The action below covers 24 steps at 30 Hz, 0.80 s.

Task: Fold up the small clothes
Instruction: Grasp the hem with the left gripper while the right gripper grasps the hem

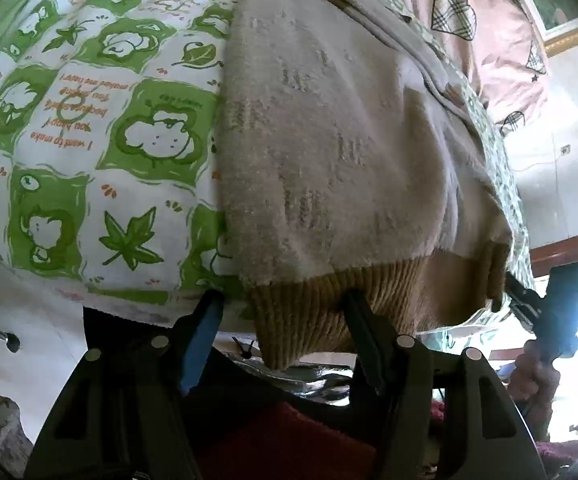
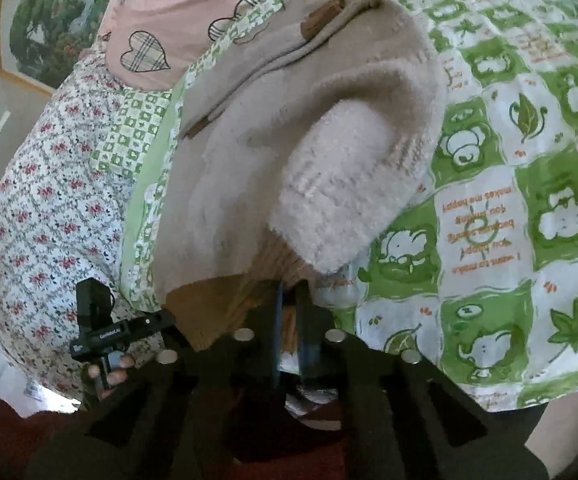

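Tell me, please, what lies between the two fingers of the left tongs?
The sweater's tan ribbed hem hangs between the open left tongs' fingers, unpinched, in the left wrist view.

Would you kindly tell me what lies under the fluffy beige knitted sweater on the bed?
The fluffy beige knitted sweater lies on a green-and-white cartoon-print bedsheet, which shows around it. Whatever is directly beneath the sweater's middle is covered and cannot be seen.
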Available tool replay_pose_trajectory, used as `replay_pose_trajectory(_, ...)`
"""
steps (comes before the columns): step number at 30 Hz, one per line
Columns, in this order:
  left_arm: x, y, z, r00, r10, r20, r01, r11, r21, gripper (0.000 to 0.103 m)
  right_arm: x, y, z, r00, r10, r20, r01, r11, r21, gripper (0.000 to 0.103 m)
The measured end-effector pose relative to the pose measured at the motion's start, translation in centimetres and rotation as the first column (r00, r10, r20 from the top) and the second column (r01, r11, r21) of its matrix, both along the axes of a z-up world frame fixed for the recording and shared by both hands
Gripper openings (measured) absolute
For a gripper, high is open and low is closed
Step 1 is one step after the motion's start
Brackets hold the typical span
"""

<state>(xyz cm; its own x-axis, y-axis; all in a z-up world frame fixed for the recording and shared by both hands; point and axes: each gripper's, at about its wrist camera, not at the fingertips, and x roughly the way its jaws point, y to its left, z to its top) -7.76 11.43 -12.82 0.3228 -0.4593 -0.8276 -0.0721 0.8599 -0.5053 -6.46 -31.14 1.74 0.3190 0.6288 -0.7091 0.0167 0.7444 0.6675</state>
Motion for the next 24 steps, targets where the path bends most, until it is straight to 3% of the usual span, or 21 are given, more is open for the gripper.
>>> replay_pose_trajectory(1, 0.0, -0.1, 0.1, 1.000, -0.006, 0.006, 0.006, 1.000, 0.005, 0.056, -0.3, -0.3, 0.5, 1.000, 0.007, 0.016, -0.007, 1.000, -0.002, 0.004)
replay_pose_trajectory(3, 0.1, -0.4, 0.4, 0.999, -0.030, 0.017, 0.030, 0.999, 0.021, 0.030, -0.7, -1.2, 1.5, 0.999, 0.015, 0.040, -0.014, 1.000, -0.018, 0.004)
replay_pose_trajectory(4, 0.0, -0.5, 0.6, 0.999, -0.048, 0.026, 0.047, 0.999, 0.023, 0.012, -0.9, -1.7, 1.8, 0.999, 0.019, 0.049, -0.017, 0.999, -0.028, 0.004)
replay_pose_trajectory(6, -0.7, -0.6, 1.5, 0.995, -0.071, 0.074, 0.068, 0.997, 0.042, 0.010, -1.6, -3.4, 2.7, 0.998, 0.012, 0.068, -0.008, 0.999, -0.047, 0.004)
replay_pose_trajectory(9, -1.2, -0.8, 2.8, 0.986, -0.102, 0.135, 0.093, 0.993, 0.077, 0.010, -2.1, -5.6, 2.8, 0.998, -0.010, 0.061, 0.014, 0.997, -0.073, 0.003)
replay_pose_trajectory(15, -0.7, 0.1, 1.8, 0.989, -0.101, 0.112, 0.096, 0.994, 0.050, 0.014, -2.6, -6.8, 0.5, 1.000, -0.022, 0.005, 0.022, 0.997, -0.069, 0.003)
replay_pose_trajectory(18, -0.6, 0.1, 1.2, 0.990, -0.113, 0.081, 0.111, 0.993, 0.029, 0.031, -2.4, -7.1, -0.7, 0.998, -0.060, -0.018, 0.060, 0.998, -0.030, 0.007)
replay_pose_trajectory(19, -0.5, 0.1, 0.8, 0.992, -0.110, 0.065, 0.109, 0.994, 0.017, 0.042, -2.4, -7.2, -0.9, 0.997, -0.070, -0.029, 0.070, 0.997, -0.016, 0.009)
replay_pose_trajectory(22, 0.2, -0.1, 0.1, 0.994, -0.106, 0.040, 0.106, 0.994, -0.002, 0.046, -2.3, -7.2, -1.3, 0.997, -0.073, -0.033, 0.075, 0.997, 0.033, 0.031)
replay_pose_trajectory(24, 0.4, -0.5, 0.2, 0.992, -0.114, 0.046, 0.114, 0.993, 0.009, 0.047, -2.2, -6.7, -1.3, 0.998, -0.060, -0.025, 0.061, 0.997, 0.051, 0.036)
